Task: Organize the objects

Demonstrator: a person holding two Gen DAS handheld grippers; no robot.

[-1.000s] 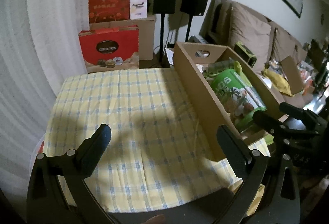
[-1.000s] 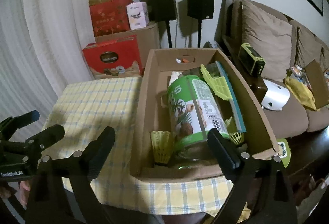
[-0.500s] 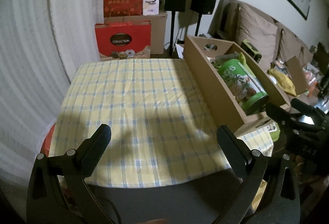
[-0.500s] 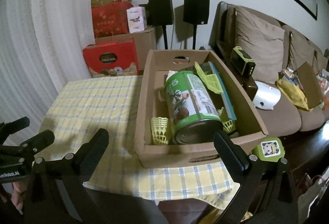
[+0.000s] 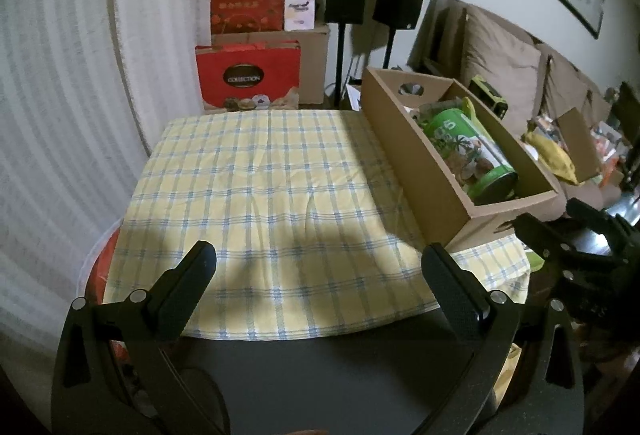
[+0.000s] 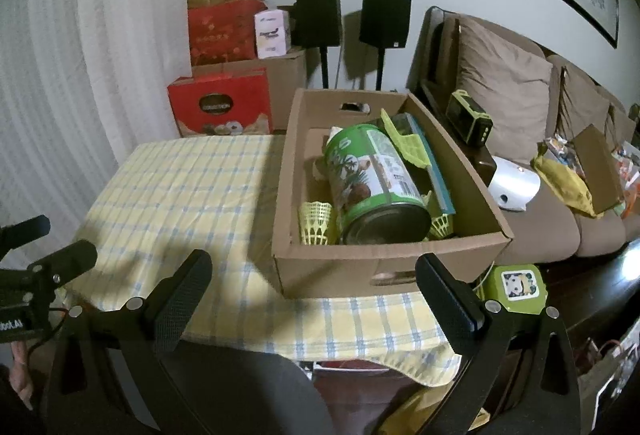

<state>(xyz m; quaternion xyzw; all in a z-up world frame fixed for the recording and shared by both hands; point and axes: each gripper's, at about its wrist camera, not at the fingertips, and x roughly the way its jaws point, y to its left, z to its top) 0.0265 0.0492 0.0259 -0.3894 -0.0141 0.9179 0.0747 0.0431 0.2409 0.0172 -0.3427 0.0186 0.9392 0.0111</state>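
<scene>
- At right of the left-wrist frame, our brown cardboard box [image 5: 448, 171] holds a green printed can [image 5: 472, 151].
- Both our left gripper [image 5: 320, 275] and right gripper [image 6: 316, 283] show jaws spread wide, empty.

Both tools are matte black plastic — the left gripper [image 5: 318, 275] and right gripper [image 6: 314, 277] each carry two broad fingers [image 6: 182, 293] with finely dimpled pads, silver screw heads at the joints and curved slotted frames — with white lettering on the left one's body.
</scene>
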